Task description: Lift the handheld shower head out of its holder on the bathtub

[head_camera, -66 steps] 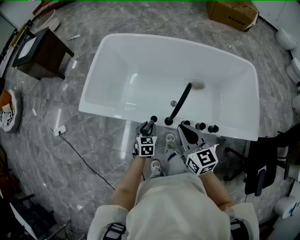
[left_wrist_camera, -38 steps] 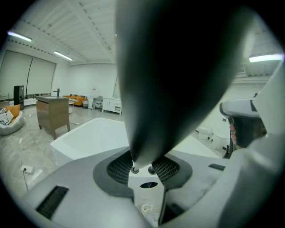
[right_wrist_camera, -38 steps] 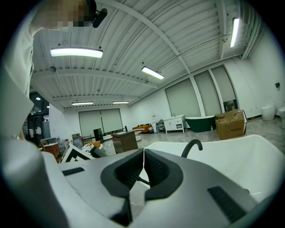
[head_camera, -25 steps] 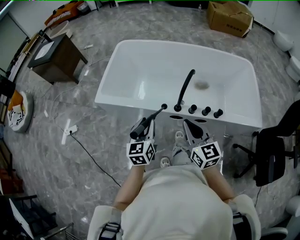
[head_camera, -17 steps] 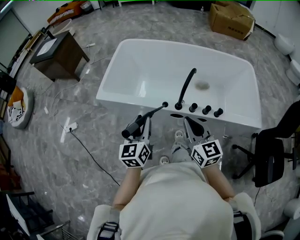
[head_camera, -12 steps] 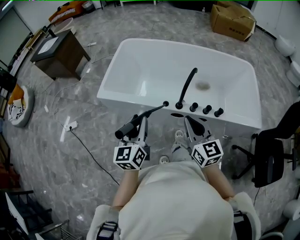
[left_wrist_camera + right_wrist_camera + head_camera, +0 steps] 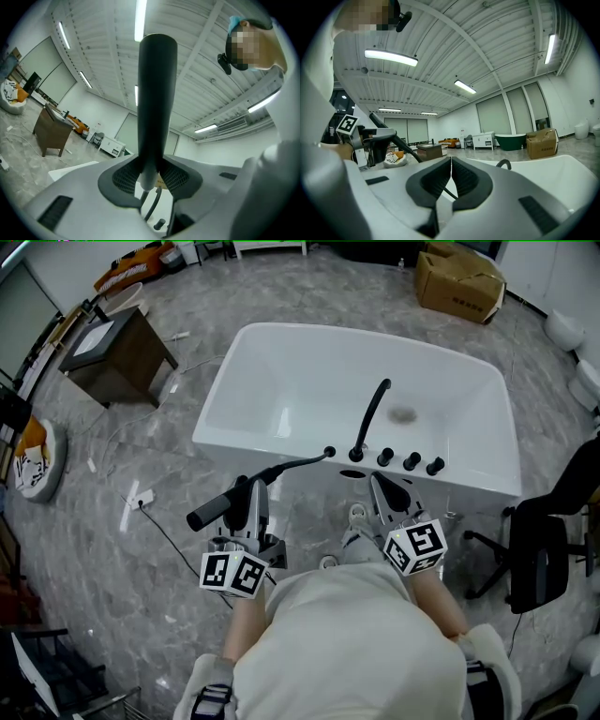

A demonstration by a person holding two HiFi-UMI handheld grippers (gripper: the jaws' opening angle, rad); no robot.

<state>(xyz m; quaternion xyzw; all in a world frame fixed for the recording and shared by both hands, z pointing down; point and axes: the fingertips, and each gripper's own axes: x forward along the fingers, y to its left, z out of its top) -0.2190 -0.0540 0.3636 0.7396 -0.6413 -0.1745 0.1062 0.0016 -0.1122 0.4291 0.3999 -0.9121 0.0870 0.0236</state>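
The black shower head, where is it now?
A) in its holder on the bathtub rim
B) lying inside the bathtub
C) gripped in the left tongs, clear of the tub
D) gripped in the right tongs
C: the left tongs are shut on the shower head, with its hose running back to the bathtub rim.

Bright, even light from ceiling strip lights [image 7: 391, 57]; fisheye bending at edges, sharp focus.

Left gripper [image 7: 249, 501] clamping its jaws on the black shower head [image 7: 212, 510], pointing roughly level and angling leftward, right gripper [image 7: 382, 486] hovering alongside, jaws pressing together on nothing, both reaching out ahead of the person's torso [image 7: 347, 643]
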